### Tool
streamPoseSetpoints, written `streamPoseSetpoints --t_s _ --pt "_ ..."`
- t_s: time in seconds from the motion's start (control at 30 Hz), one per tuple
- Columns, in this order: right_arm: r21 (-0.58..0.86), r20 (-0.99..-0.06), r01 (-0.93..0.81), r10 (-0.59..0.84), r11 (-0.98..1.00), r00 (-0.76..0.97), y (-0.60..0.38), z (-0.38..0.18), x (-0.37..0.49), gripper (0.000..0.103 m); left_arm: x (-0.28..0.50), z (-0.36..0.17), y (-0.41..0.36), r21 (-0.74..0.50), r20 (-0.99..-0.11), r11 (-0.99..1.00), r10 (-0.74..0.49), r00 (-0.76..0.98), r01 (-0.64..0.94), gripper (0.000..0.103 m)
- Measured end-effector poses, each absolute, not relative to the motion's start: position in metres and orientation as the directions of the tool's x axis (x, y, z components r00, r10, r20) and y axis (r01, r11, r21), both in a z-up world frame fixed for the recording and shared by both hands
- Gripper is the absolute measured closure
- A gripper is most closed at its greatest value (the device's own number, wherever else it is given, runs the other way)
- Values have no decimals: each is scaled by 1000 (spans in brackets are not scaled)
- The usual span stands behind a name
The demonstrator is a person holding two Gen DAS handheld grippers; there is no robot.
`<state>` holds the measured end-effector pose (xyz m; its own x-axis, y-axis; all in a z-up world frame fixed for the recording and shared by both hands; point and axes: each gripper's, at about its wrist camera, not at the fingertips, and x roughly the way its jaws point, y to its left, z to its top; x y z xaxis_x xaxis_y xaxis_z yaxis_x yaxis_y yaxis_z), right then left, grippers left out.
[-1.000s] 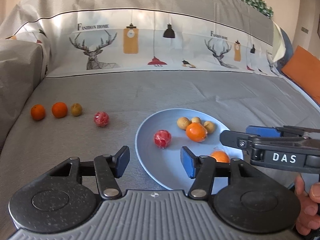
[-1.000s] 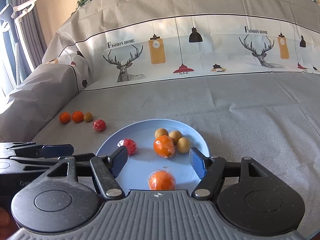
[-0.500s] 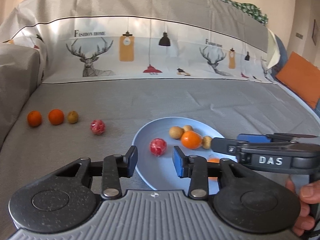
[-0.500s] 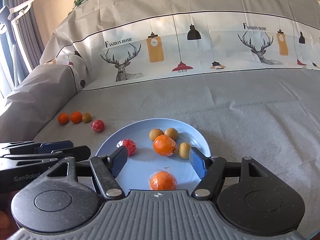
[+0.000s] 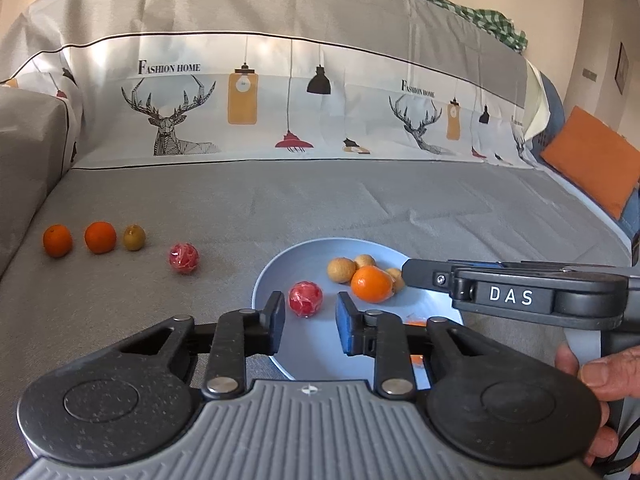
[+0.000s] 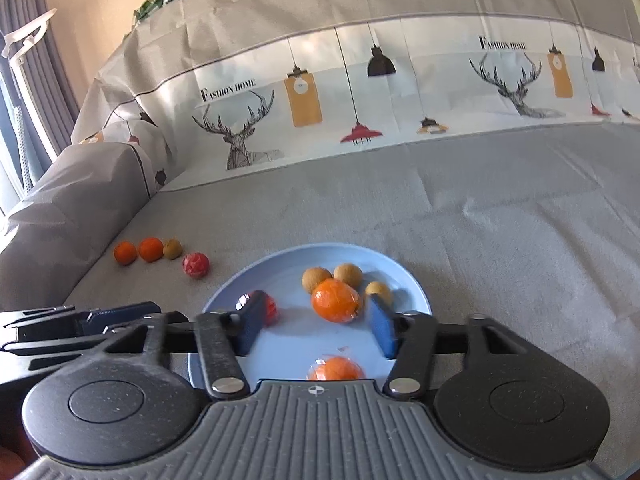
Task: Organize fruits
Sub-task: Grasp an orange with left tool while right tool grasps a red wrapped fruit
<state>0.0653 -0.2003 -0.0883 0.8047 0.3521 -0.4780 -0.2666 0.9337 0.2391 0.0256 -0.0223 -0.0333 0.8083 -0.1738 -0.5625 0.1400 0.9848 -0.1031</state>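
A grey cover (image 5: pixel 320 204) lay over a sofa seat, its backrest printed with deer and hanging lamps. A blue plate (image 5: pixel 316 256) sat near the seat's front edge.

On the plate were a red wrapped fruit (image 5: pixel 305 298) toward its left side, an orange (image 5: pixel 371 284) near the middle, and three small brown fruits (image 5: pixel 341 269) clustered just behind the orange, at least one touching it. A second, wrapped orange (image 6: pixel 335 368) lay at the plate's front edge, partly hidden by the gripper body.

Off the plate, toward the seat's left edge, four fruits stood in a row: two oranges (image 5: pixel 57 240), then a brownish-green fruit (image 5: pixel 134 237), then another red wrapped fruit (image 5: pixel 183 257) nearest the plate, set apart from the others.

The left hand-held gripper (image 5: pixel 310 322) hovered over the plate's left front rim. Its jaws were closing and stood narrow, with the red fruit just ahead of the tips, not clamped between them.

The right hand-held gripper (image 6: pixel 314 320) hovered over the plate's front. Its jaws were also closing; the middle orange sat ahead of the tips and the pads did not press on it. A person's hand (image 5: pixel 596 392) held its handle at the right.
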Motion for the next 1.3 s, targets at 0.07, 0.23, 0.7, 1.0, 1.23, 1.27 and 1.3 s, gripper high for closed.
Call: streamPoseSetpoints --t_s 0.07,0.23,0.7,1.0,1.23,1.27,1.3 --pt "225 -460 -279 354 934 815 -196 -84 64 65 26 -32 -20 -115 -560 985 -171 811 129 80" --pt "207 -424 -313 374 927 825 -186 -73 60 74 27 -26 -8 -152 -547 984 -158 822 88 86" --pt "202 -377 -430 475 880 795 -146 -51 63 85 47 -11 70 -352 -562 917 -46 826 -188 86" --pt "245 -417 -483 541 841 731 -98 -56 102 83 103 -5 127 -326 -612 876 91 786 -356 85" --pt "203 -509 -469 502 859 699 -52 -77 143 50 155 -32 143 -223 -639 897 160 752 -381 55" --pt "194 -524 -463 490 865 697 -47 -81 149 49 159 -36 144 -212 -639 901 166 751 -379 55" --pt "188 -537 -456 480 870 694 -43 -84 155 49 162 -40 145 -207 -641 904 164 750 -374 55"
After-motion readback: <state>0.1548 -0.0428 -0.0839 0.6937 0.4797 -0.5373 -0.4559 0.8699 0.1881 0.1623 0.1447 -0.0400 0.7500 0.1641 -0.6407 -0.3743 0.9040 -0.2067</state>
